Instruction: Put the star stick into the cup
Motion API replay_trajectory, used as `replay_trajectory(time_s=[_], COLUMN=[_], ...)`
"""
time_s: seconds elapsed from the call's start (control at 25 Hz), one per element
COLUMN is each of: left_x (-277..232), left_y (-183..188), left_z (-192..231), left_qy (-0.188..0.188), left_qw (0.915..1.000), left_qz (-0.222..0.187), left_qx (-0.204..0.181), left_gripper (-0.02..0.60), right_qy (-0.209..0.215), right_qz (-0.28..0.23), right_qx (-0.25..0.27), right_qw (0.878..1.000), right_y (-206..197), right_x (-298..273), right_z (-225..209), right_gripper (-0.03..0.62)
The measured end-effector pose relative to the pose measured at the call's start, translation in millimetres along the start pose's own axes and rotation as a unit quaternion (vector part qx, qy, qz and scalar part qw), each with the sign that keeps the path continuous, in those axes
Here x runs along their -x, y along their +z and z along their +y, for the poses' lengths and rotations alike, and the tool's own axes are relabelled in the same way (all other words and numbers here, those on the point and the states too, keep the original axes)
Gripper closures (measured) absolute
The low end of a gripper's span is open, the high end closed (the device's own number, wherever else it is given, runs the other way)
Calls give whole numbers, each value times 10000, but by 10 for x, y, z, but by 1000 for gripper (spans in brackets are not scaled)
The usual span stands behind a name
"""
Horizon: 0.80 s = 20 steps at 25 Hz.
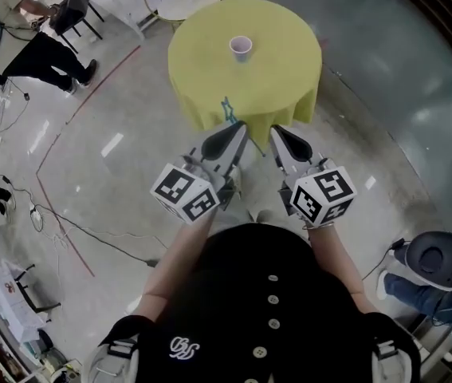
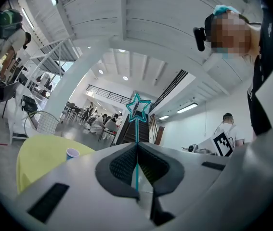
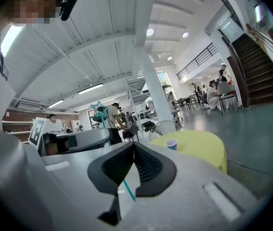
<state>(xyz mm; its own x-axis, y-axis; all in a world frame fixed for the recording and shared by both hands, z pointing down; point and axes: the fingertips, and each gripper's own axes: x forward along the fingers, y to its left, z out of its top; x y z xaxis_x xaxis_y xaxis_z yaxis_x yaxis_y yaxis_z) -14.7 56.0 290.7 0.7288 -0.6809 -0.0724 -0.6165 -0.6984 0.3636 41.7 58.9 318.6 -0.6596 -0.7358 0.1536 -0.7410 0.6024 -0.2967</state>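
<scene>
We clamp star stick (image 2: 137, 109) in left gripper (image 1: 237, 128); shaft upright along jaws, star above tips. Right gripper (image 1: 277, 132): jaws together. Cup (image 1: 241, 48) on table (image 1: 202, 70), straight ahead, well apart.

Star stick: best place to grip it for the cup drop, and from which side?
Grip the thin shaft of the star stick below the star, jaws closing across it from the side, as the left gripper does: shut on the shaft, star above the tips. The wide star would likely pinch poorly, and this hold should leave the lower end free for the cup's open top.
</scene>
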Motion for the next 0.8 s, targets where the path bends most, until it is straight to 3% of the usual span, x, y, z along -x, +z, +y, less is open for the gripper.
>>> replay_trajectory(time_s=[0.32,0.8], left_x=[-354,-708], left_y=[308,437], left_z=[681,1373], left_qy=[-203,-424], left_qw=[9997,9982], left_qz=[127,391], left_qx=[66,137], left_gripper=[568,568], right_qy=[-238,-413], right_qz=[-134,-45], right_qx=[-8,-102], right_qw=[9996,9991], right_y=[334,420], right_x=[-722,-1502], right_z=[-288,-519], right_gripper=[591,591])
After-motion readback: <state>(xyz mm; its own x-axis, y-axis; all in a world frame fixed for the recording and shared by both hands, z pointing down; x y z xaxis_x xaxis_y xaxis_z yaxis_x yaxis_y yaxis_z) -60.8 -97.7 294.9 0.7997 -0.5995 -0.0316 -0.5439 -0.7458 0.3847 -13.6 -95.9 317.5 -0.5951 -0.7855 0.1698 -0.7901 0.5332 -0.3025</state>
